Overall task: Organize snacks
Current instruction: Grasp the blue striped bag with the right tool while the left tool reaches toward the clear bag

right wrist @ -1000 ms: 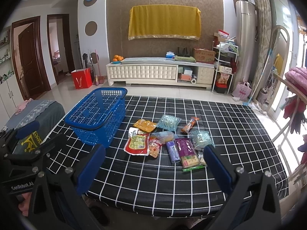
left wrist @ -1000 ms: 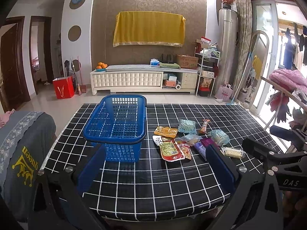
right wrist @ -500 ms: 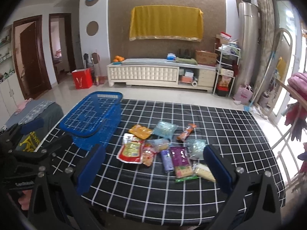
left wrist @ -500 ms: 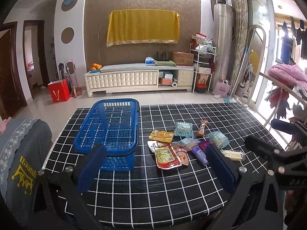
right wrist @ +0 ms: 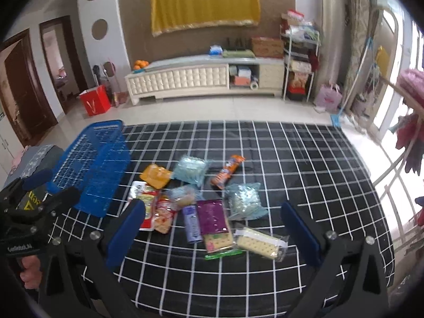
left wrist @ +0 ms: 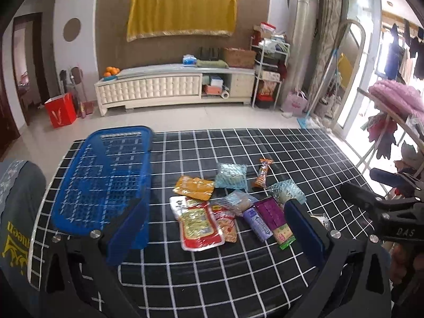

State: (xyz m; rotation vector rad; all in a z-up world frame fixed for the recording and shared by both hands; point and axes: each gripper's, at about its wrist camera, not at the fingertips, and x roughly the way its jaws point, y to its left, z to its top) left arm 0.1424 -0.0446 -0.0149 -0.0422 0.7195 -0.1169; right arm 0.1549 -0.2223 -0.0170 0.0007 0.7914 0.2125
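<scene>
A blue plastic basket [left wrist: 106, 175] [right wrist: 92, 164] stands on the left of a black checked table [left wrist: 238, 273]. Right of it lies a cluster of snack packs: a red-rimmed pack [left wrist: 198, 225], an orange pouch [left wrist: 194, 186], teal bags [left wrist: 232, 176], a purple pack [right wrist: 212, 217], a cracker pack [right wrist: 259, 242] and an orange bar [right wrist: 228, 171]. My left gripper [left wrist: 214, 233] hangs open above the near side of the table, holding nothing. My right gripper [right wrist: 212, 233] is open too, over the purple pack and crackers, apart from them.
A grey cushioned seat [left wrist: 18, 212] sits by the table's left edge. A clothes rack with pink fabric [left wrist: 394, 100] stands at the right. Beyond the table are tiled floor, a white cabinet [left wrist: 175, 84] and a red bag [left wrist: 59, 110].
Both grippers have risen and tipped forward over the table, so the basket and snacks look nearer and more from above. Nothing on the table has moved; both stay open.
</scene>
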